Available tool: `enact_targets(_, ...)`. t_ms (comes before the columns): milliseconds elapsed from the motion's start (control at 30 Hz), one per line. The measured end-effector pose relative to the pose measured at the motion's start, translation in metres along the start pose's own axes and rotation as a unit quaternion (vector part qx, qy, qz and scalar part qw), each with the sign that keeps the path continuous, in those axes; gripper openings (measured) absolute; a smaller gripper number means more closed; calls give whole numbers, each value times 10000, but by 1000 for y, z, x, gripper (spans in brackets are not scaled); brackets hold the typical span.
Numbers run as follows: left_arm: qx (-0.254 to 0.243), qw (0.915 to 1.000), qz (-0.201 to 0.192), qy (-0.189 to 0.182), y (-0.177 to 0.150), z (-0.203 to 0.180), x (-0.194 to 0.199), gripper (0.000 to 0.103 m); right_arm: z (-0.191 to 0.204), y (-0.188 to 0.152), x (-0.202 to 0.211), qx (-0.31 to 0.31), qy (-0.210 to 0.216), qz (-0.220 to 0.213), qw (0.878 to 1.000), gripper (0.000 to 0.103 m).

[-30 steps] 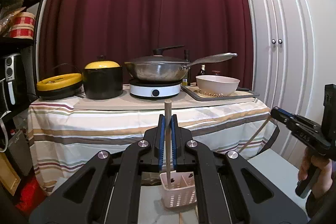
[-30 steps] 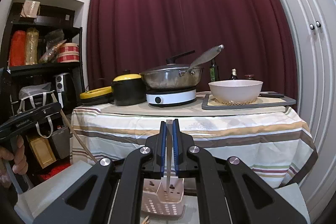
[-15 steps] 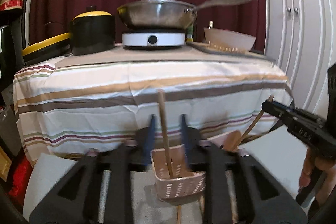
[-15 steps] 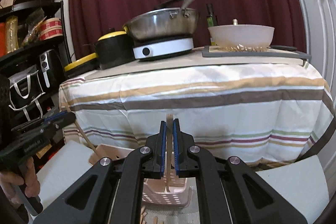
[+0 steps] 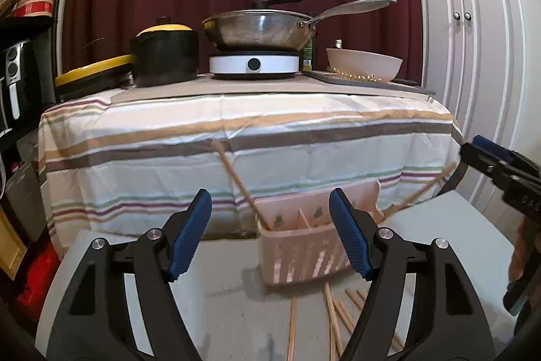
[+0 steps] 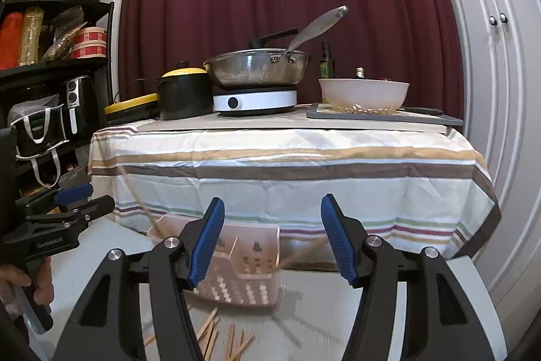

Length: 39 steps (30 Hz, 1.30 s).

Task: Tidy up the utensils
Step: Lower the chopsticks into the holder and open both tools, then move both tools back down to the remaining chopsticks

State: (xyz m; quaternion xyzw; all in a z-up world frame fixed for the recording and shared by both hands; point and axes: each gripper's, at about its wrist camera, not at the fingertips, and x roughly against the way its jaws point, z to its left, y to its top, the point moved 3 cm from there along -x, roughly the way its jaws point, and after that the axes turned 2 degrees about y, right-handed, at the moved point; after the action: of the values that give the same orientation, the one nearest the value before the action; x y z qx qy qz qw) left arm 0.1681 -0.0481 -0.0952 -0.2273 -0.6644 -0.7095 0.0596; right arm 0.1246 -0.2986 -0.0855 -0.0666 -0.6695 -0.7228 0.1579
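A pink slotted utensil basket stands on a low white table; it also shows in the right wrist view. A wooden chopstick leans in its left compartment and another leans out to the right. Several loose chopsticks lie on the table in front of the basket, seen also in the right wrist view. My left gripper is open and empty just before the basket. My right gripper is open and empty above the basket.
Behind stands a table with a striped cloth bearing a black pot, a wok on a white hob and a white bowl. A dark shelf is at left, white cupboard doors at right.
Both grippers were shut on a chopstick each; both have opened. The two chopsticks now lean in the basket. Both grippers have dropped lower towards the basket.
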Motion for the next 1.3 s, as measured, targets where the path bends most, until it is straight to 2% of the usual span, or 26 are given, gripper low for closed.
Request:
enact_targets(100, -50, 9999, 27, 122, -20, 2, 15, 71, 4, -18, 18, 35, -37, 48, 10000, 59)
enact_targets(267, 28, 9994, 101, 319, -60, 6, 34, 71, 10, -69, 46, 105, -148, 272, 9995, 55)
enact_targets(467, 187, 9982, 357, 440, -108, 11, 47, 70, 20, -139, 64, 74, -39, 794, 9968, 41)
enact_targets(733, 361, 9933, 862, 680, -170, 24, 56, 69, 28, -220, 74, -101, 171, 1664, 9859, 30)
enact_targets(900, 389, 9908, 1070, 729, -195, 25, 60, 69, 30, -238, 78, -245, 250, 1802, 9830, 29)
enact_targets(1133, 437, 9899, 1148, 711, -207, 24, 64, 68, 35, -244, 77, -117, 218, 1873, 9820, 27)
enact_targets(1200, 428, 9900, 1145, 702, -208, 22, 64, 68, 36, -244, 77, -48, 173, 1868, 9822, 23)
enact_targets(1300, 439, 9900, 1164, 668, -211, 20, 64, 67, 34, -245, 77, -73, 171, 1840, 9828, 11)
